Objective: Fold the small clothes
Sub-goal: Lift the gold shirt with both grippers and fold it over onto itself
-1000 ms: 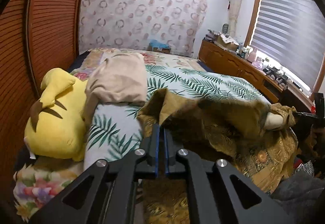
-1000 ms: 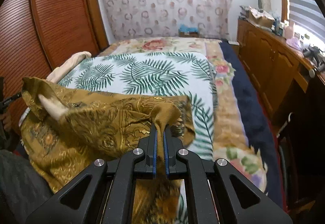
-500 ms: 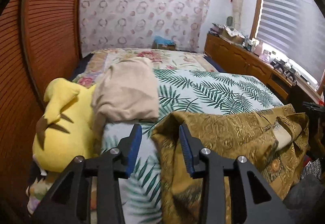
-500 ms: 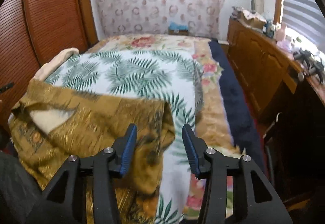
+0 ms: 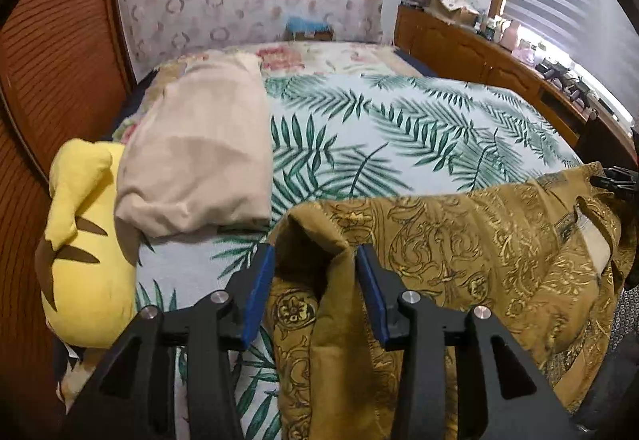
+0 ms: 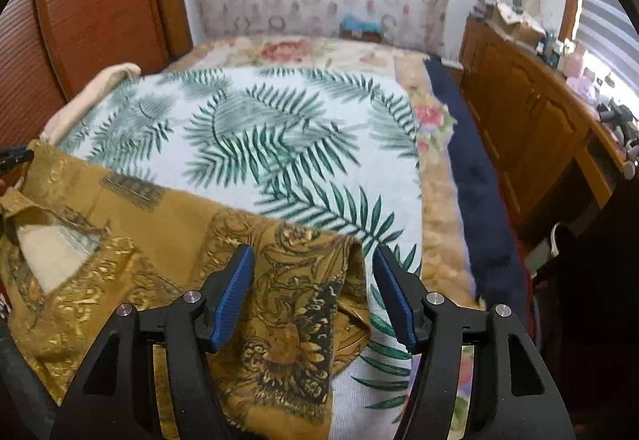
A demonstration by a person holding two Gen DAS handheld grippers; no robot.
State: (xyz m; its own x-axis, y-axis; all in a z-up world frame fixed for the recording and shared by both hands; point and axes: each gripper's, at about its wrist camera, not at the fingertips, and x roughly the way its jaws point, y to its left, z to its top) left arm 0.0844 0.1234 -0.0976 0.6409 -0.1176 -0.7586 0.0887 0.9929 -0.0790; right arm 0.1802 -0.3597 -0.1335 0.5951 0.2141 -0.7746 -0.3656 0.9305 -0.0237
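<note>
A gold-brown patterned garment [image 5: 471, 248] lies across the near edge of the bed on a palm-leaf cover [image 5: 391, 132]. My left gripper [image 5: 315, 292] is open, its blue pads either side of the garment's left corner fold, not pinching it. In the right wrist view the same garment [image 6: 167, 240] lies flat with a pale inner patch at the left. My right gripper [image 6: 311, 292] is open around the garment's right corner, which rests on the palm-leaf cover [image 6: 279, 136].
A yellow plush toy [image 5: 80, 248] and a beige pillow [image 5: 199, 156] lie at the bed's left. A wooden sideboard [image 6: 531, 120] with clutter runs along the right under a window. A ribbed wooden wardrobe [image 5: 48, 52] stands at the left. A navy blanket strip [image 6: 471, 176] edges the bed's right.
Both grippers were shut on the garment's corners and held it up a second ago. They have opened and let go; the garment now lies spread on the bed.
</note>
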